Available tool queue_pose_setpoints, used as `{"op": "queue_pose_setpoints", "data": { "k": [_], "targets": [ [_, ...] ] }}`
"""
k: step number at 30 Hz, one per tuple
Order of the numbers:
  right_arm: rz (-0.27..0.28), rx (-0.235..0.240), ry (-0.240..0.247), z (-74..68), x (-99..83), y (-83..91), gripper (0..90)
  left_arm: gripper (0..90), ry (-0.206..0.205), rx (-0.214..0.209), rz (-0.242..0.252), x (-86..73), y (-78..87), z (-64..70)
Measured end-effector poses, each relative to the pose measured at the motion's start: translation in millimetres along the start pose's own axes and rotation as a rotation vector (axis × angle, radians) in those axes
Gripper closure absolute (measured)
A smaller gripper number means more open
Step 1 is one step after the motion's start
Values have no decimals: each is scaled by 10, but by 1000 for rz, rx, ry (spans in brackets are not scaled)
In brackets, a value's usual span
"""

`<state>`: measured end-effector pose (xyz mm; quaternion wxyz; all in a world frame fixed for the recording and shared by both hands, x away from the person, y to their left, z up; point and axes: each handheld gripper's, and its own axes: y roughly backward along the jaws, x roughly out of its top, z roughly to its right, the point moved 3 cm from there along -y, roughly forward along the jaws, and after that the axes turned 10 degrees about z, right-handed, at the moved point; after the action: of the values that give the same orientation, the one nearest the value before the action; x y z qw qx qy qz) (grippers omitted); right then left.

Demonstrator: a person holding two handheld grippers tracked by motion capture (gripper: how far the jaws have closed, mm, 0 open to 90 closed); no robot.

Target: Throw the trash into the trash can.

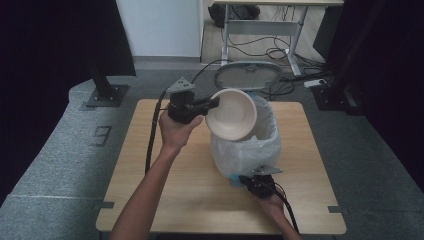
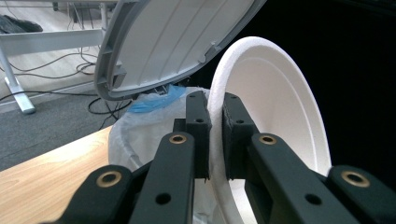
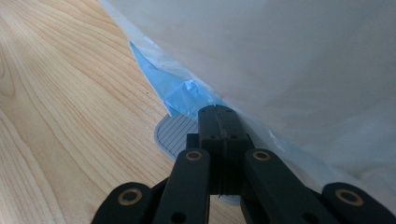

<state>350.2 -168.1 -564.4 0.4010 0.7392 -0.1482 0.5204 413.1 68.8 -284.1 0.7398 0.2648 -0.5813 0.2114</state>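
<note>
Item: white foam bowl, disposable, held on edge by its rim above the mouth of the bin.

Holder: left tongs, clamped on the bowl's rim; in the left gripper view the two pads pinch the foam wall from both sides.

Receptacle: pedal bin lined with a translucent white bag, standing on the wooden bench; lid raised and tilted back behind the bowl.

Second holder: right tongs, low at the bin's near foot, jaws pressed together with nothing between them, tips resting on the ribbed grey pedal beside a blue fold of liner.

Progress, as judged: lid opened and bowl brought over the opening; release into the bag is not yet made, and the pedal remains to be let up afterwards.
</note>
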Motion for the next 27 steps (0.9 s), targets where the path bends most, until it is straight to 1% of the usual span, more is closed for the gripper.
{"op": "queue_pose_setpoints", "data": {
  "k": [6,15,20,27],
  "targets": [
    [1,1,-2,2,-1,0,894,837,-5,-1,-9,15,-77,7],
    [2,1,-2,1,-2,1,894,836,-17,4,-17,84,-205,25],
    [3,2,-3,2,-2,1,894,836,-27,3,-27,79,-310,47],
    [4,2,1,5,-3,-1,894,836,-27,-1,-37,63,-428,72]
  ]
}}
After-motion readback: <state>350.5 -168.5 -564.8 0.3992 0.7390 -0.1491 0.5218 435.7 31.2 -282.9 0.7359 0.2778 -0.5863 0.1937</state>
